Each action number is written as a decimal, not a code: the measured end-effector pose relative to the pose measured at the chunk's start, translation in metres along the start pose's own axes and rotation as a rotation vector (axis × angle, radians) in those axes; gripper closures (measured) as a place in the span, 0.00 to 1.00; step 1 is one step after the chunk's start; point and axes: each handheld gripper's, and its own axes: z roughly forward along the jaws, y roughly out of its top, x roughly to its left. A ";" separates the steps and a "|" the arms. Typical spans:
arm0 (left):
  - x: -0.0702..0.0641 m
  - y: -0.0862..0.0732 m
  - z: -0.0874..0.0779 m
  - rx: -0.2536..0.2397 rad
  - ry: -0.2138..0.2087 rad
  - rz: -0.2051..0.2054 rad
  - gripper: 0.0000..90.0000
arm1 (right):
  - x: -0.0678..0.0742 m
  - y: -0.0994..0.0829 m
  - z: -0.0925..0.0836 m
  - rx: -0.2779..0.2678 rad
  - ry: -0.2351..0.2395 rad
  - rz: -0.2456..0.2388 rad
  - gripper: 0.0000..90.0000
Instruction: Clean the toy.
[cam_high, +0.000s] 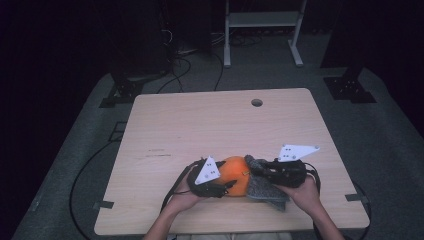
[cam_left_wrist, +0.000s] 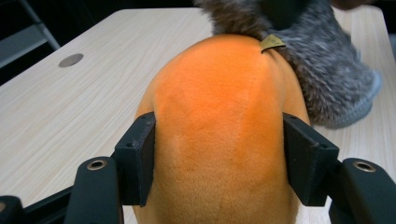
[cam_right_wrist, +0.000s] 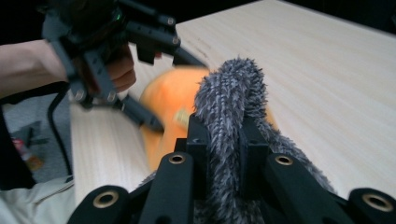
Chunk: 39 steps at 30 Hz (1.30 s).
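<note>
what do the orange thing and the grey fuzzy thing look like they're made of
Orange thing: looks like soft plush fabric, with a short, smooth, matte nap that bulges between the left gripper's pads; probably stuffed.
Grey thing: looks like shaggy knit or faux fur, with long mottled grey fibres sticking out; it bunches where the right gripper pinches it.

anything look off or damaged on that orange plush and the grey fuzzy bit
Nothing looks damaged or spilled. The orange plush sits squeezed between the left hand-held gripper pads, while the right hand-held gripper pinches the grey fuzzy cover, bunching it into a ridge.
</note>
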 end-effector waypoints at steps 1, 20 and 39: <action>0.001 -0.001 -0.001 0.010 -0.003 -0.002 0.39 | 0.000 -0.002 0.002 0.012 -0.002 -0.001 0.86; 0.026 -0.018 -0.003 -0.042 -0.170 -0.318 0.15 | -0.002 -0.014 0.004 0.078 0.047 0.016 0.87; 0.015 -0.003 -0.015 -0.051 -0.013 -0.093 0.45 | -0.008 -0.016 -0.006 0.065 0.025 0.042 0.86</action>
